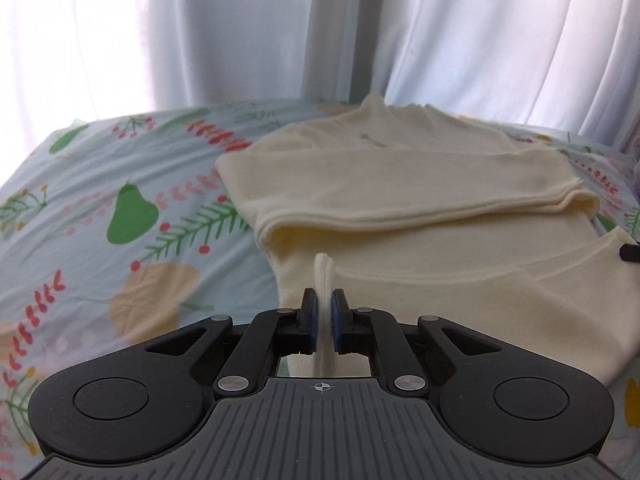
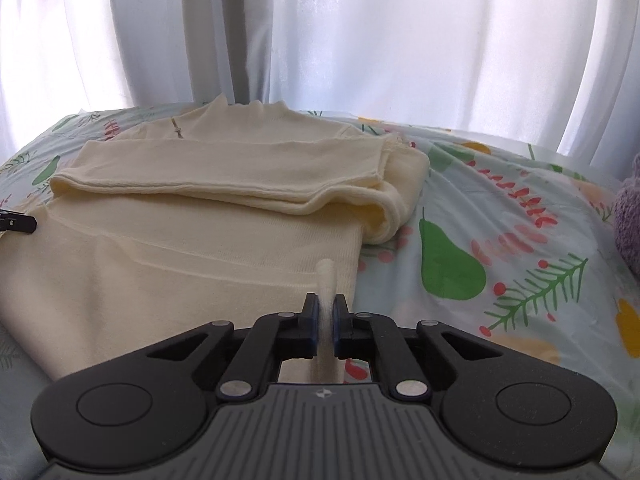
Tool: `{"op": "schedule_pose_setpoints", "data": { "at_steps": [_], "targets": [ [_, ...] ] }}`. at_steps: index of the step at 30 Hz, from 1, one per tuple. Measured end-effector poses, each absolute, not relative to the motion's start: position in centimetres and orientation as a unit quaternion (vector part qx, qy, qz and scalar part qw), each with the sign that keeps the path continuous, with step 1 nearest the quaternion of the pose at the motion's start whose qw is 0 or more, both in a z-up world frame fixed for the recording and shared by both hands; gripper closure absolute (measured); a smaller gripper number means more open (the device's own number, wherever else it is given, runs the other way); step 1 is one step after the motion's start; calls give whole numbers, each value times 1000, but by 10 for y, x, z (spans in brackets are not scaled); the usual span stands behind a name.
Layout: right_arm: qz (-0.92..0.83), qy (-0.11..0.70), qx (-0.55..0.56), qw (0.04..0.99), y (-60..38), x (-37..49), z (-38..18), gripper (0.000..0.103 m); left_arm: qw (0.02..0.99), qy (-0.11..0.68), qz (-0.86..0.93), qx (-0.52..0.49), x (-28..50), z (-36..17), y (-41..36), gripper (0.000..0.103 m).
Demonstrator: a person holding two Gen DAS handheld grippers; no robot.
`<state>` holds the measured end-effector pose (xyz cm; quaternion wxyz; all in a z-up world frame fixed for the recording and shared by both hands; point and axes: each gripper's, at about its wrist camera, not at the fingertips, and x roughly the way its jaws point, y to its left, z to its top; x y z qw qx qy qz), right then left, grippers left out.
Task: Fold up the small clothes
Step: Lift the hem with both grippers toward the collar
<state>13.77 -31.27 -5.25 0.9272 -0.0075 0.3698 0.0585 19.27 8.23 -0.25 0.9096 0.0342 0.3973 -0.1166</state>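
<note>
My left hand-held gripper [image 1: 324, 316] and right hand-held gripper [image 2: 327, 314] each pinch a near corner of the cream sweater [image 2: 180, 248], which lies on the fruit-print bedsheet [image 2: 500, 240] with its sleeves folded across, a purple plush thing [image 2: 628, 224] at the right edge and white curtains [image 2: 360, 40] behind.

No readable text, labels, brands or numbers anywhere.
</note>
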Motion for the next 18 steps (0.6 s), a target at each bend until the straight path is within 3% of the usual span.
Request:
{"op": "schedule_pose_setpoints", "data": {
  "at_steps": [7,16,18],
  "targets": [
    [35,287,-14,957,-319,176,-6,97,946,308,-103,10,241,55,84,94],
    [32,337,10,941,-319,267,-47,96,929,362,-70,-1,320,-6,65,92],
    [38,350,-3,936,-317,270,-54,93,925,371,-83,20,316,-13,61,81]
  ]
}}
